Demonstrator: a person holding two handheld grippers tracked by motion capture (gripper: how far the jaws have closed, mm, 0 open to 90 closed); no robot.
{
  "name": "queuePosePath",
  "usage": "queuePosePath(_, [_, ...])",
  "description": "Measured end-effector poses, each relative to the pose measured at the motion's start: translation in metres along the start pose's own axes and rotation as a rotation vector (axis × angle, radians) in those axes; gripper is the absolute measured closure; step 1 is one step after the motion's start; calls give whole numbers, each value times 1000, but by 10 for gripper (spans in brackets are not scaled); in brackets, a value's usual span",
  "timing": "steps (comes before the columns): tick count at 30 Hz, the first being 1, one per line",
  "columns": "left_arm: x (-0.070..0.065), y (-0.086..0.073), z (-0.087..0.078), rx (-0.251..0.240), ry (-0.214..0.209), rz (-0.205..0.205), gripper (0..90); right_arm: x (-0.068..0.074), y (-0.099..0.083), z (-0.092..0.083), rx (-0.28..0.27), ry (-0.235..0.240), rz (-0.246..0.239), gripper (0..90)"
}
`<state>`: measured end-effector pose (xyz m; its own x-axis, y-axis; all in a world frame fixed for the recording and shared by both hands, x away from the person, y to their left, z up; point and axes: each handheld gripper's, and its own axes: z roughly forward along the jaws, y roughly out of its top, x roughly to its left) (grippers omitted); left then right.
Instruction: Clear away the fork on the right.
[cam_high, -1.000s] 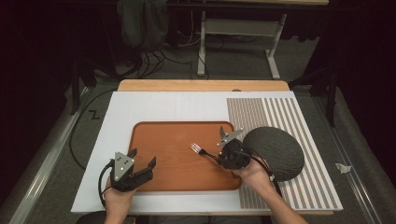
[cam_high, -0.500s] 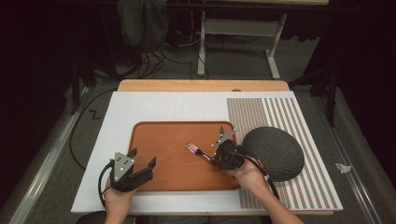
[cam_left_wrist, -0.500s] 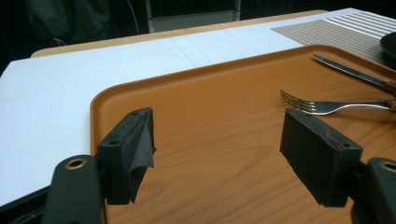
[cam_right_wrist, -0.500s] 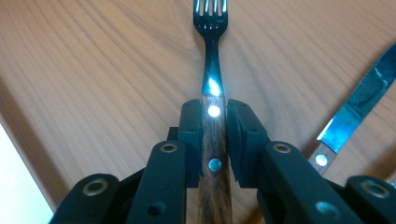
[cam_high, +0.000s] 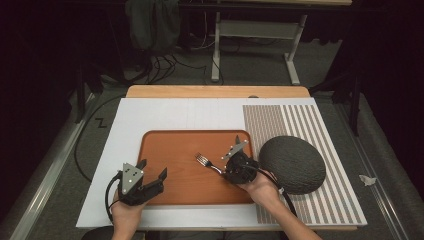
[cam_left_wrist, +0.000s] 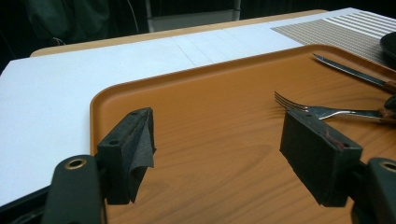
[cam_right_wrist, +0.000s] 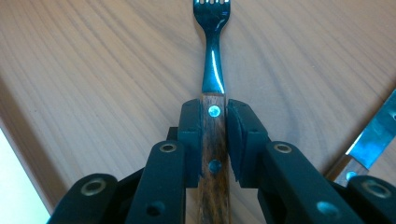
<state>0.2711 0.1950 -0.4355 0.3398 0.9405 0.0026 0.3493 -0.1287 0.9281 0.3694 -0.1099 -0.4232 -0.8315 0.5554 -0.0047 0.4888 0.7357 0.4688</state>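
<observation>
My right hand-held gripper (cam_right_wrist: 214, 135) is clamped on the wooden handle of the fork (cam_right_wrist: 212, 56), whose tines point to ten o'clock from my hand in the high view, over the orange tray (cam_high: 175, 145). A knife (cam_left_wrist: 348, 70) lies on the tray just beside the fork. My left hand-held gripper (cam_left_wrist: 224, 154) stands wide apart with nothing between its pads, at the tray's seven o'clock corner. A dark round mat (cam_high: 292, 164) sits on the surface at three o'clock of the tray.

Both forearms are showing bare, with no sleeves. The left tool (cam_high: 150, 178) and right tool (cam_high: 227, 166) are looking matte black, each carrying a grey three-cornered plate and trailing a black cable. Brass-ringed screw holes are dotting their jaw arms; dark foam pads (cam_left_wrist: 317, 154) are lining the jaws.
</observation>
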Motion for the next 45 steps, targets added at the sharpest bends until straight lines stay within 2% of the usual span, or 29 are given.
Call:
queuePosePath(9, [0, 0, 0, -1, 0, -1, 265, 1, 0, 5, 10, -1, -7, 762])
queuePosePath(13, [0, 0, 0, -2, 0, -2, 265, 1, -1, 2, 1, -5, -11, 723])
queuePosePath(17, [0, 0, 0, 1, 1, 0, 265, 0, -1, -2, -31, -17, -17, 717])
queuePosePath(23, [0, 0, 0, 0, 1, 0, 265, 5, -1, -8, -78, -10, -47, 812])
queuePosePath(26, [0, 0, 0, -2, 1, 0, 265, 10, 0, -6, -65, 11, -71, 843])
queuePosePath(30, [0, 0, 0, 0, 1, 1, 265, 11, 0, -1, -44, 23, -77, 856])
queuePosePath(38, [0, 0, -1, -1, 1, 1, 265, 10, 0, 6, -21, -2, -92, 856])
queuePosePath(45, [0, 0, -1, -1, 1, 1, 265, 5, 0, 8, -23, -13, -84, 856])
